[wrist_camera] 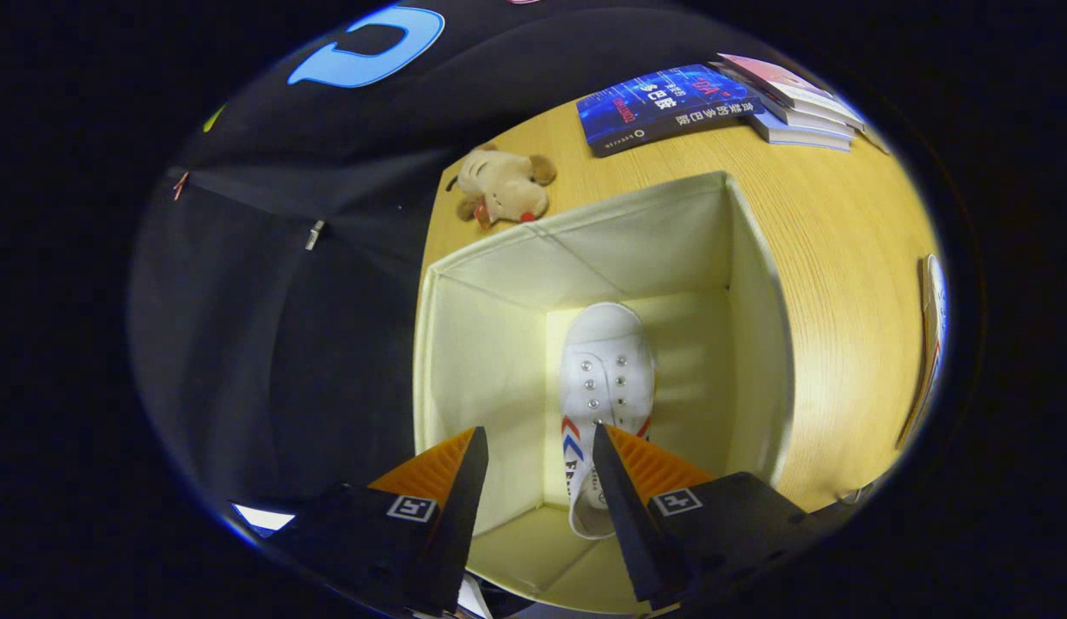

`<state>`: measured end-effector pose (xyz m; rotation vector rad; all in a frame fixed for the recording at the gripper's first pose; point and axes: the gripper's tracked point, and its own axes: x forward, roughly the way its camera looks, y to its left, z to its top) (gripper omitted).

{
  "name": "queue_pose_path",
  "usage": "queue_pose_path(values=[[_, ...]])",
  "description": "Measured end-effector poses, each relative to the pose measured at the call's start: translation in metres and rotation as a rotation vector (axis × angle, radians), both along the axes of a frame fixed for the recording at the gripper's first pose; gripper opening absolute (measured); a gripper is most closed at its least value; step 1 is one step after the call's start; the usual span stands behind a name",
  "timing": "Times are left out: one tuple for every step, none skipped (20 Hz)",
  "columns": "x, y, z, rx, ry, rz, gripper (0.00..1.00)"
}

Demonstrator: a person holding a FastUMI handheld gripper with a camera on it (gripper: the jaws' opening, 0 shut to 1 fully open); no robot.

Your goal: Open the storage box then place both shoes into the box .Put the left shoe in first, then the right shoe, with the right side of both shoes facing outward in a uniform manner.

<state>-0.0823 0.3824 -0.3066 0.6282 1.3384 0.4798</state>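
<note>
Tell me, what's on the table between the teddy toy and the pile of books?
A blue book lies flat on the wooden table between the plush toy and the stack of books, seen in the gripper view.

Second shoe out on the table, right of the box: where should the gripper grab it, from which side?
Little to go on: the second shoe shows as a sliver beyond the box, on the table. Likely straddle a side wall at the collar, coming from above, as shoe walls are thin. The gripper is open above the box, over the first shoe.
</note>
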Motion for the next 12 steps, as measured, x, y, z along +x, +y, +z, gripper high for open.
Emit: queue_pose_path(values=[[0.006, -0.007, 0.013, 0.021, -0.026, 0.004, 0.79], [0.013, -0.014, 0.025, 0.042, -0.064, 0.015, 0.82], [0.024, -0.027, 0.036, 0.047, -0.114, 0.016, 0.83], [0.036, -0.042, 0.047, 0.049, -0.163, 0.008, 0.83], [0.046, -0.059, 0.058, 0.052, -0.207, -0.006, 0.84], [0.055, -0.078, 0.067, 0.052, -0.239, -0.028, 0.85], [0.063, -0.101, 0.075, 0.043, -0.266, -0.052, 0.91], [0.070, -0.128, 0.078, 0.016, -0.284, -0.075, 0.93], [0.071, -0.154, 0.075, -0.015, -0.289, -0.093, 0.95], [0.072, -0.182, 0.069, -0.055, -0.290, -0.110, 0.97], [0.074, -0.210, 0.062, -0.103, -0.298, -0.134, 0.97], [0.074, -0.238, 0.055, -0.147, -0.300, -0.162, 0.97]])
